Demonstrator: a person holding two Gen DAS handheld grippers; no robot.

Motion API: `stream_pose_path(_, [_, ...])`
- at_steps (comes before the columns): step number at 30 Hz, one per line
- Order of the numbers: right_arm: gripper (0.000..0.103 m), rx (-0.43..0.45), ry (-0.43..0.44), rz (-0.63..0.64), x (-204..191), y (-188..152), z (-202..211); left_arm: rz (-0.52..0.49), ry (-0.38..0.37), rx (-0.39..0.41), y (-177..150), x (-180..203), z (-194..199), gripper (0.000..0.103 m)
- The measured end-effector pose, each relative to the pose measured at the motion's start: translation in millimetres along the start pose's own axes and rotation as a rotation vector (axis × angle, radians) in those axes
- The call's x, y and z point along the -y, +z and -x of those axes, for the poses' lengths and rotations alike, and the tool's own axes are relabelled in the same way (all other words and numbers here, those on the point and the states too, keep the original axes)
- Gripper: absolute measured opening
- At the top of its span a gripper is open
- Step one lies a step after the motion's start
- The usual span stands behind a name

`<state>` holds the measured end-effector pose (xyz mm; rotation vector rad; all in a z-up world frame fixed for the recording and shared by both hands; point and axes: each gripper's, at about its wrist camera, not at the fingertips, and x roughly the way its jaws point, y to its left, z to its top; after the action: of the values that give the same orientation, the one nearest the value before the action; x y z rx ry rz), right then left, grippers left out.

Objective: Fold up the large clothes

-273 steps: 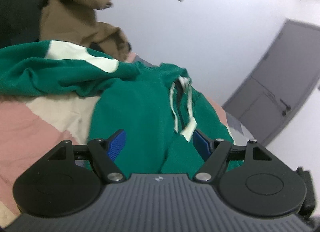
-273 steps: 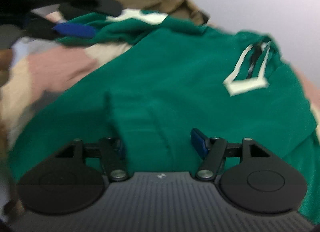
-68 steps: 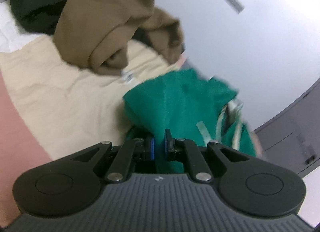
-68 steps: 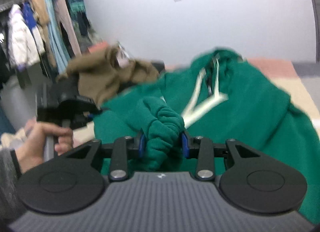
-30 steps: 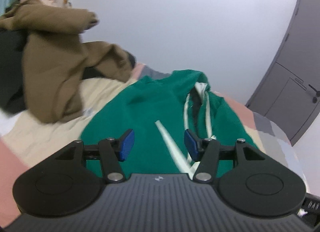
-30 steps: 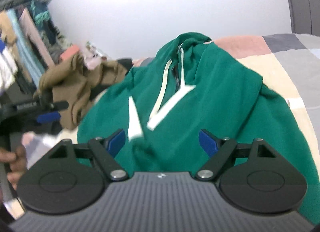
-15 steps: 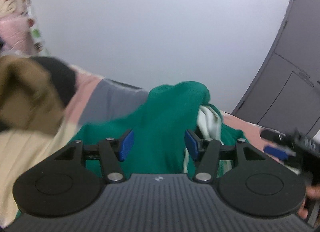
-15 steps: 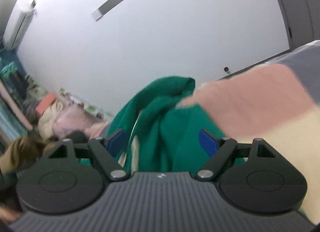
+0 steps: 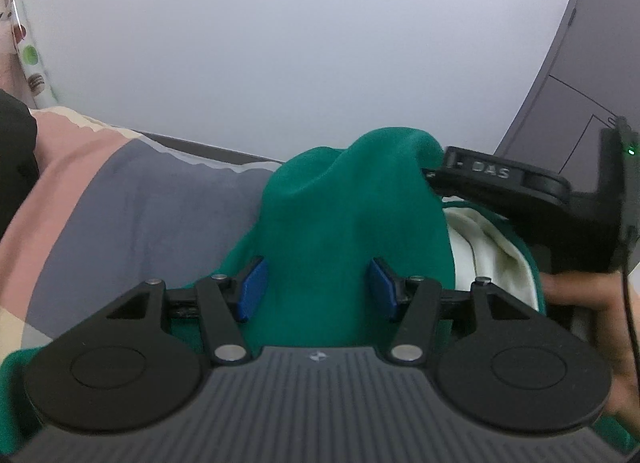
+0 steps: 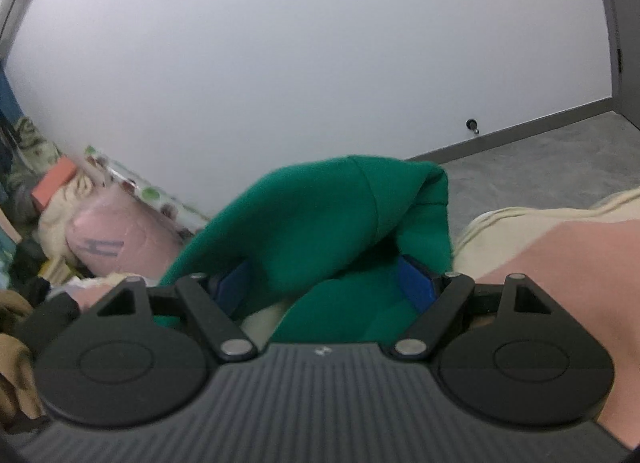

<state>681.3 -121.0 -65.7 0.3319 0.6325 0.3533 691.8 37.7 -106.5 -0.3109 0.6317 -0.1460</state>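
A green hoodie lies on the bed, and its hood (image 9: 352,215) stands up in a peak, with cream lining (image 9: 488,247) showing to the right. My left gripper (image 9: 317,289) is open, and the hood's fabric rises between its blue pads without being pinched. My right gripper (image 10: 326,283) is open too; the hood (image 10: 320,215) drapes between and partly over its pads. In the left wrist view, the right gripper's fingers (image 9: 480,173) reach the hood's peak from the right, held by a person's hand (image 9: 580,295).
The bedspread (image 9: 140,191) has pink, grey and cream blocks and ends near the white wall. A grey door (image 9: 592,63) is at the right. A pink bundle (image 10: 120,239) and clutter sit at the left, a brown garment (image 10: 12,343) lower left, grey floor (image 10: 540,159) beyond the bed.
Both grippers swept forward from the hoodie's body to its hood and sank closer to it. The hood now sits between each pair of pads. Neither gripper's opening changed.
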Motion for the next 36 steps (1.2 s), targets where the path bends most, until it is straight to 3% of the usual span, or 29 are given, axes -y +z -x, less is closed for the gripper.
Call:
stream_pose_path(1, [0.079,-0.006,-0.001,0.008,-2.1,0.2,-3.0,-0.005,-0.004,-0.001,0.9,-0.9,-0.4,0.062])
stream_pose_path(3, [0.058,-0.032,-0.005,0.027,-8.6,1.6,-9.1,-0.009,-0.009,-0.002,-0.2,-2.9,0.3,0.062])
stream_pose_path(7, [0.027,-0.068,-0.063,0.129,-30.0,2.1,-16.3,-0.012,-0.005,-0.002,-2.7,0.4,6.5,0.062])
stream_pose_path(8, [0.014,-0.067,-0.085,0.165,-37.0,2.0,-14.4,-0.010,-0.002,-0.004,-2.6,1.5,8.3,0.062])
stream_pose_path(9, [0.012,-0.062,-0.102,0.187,-42.1,1.6,-11.7,-0.009,0.002,-0.008,-1.9,2.6,11.6,0.062])
stream_pose_path(15, [0.010,0.052,-0.103,0.217,-55.4,10.7,24.3,-0.036,0.063,-0.005,3.4,8.5,36.9,0.062])
stream_pose_path(22, [0.009,0.231,-0.068,0.349,-94.6,14.0,108.8,-0.043,0.111,0.066,13.5,18.7,102.4,0.062])
stream_pose_path(29, [0.009,0.344,-0.016,0.442,-125.5,-11.8,238.2,-0.071,0.147,0.162,10.2,49.1,224.7,0.062])
stream_pose_path(36, [0.009,0.409,0.026,0.494,-153.5,-75.4,361.6,-0.064,0.172,0.212,-28.9,81.1,363.5,0.062])
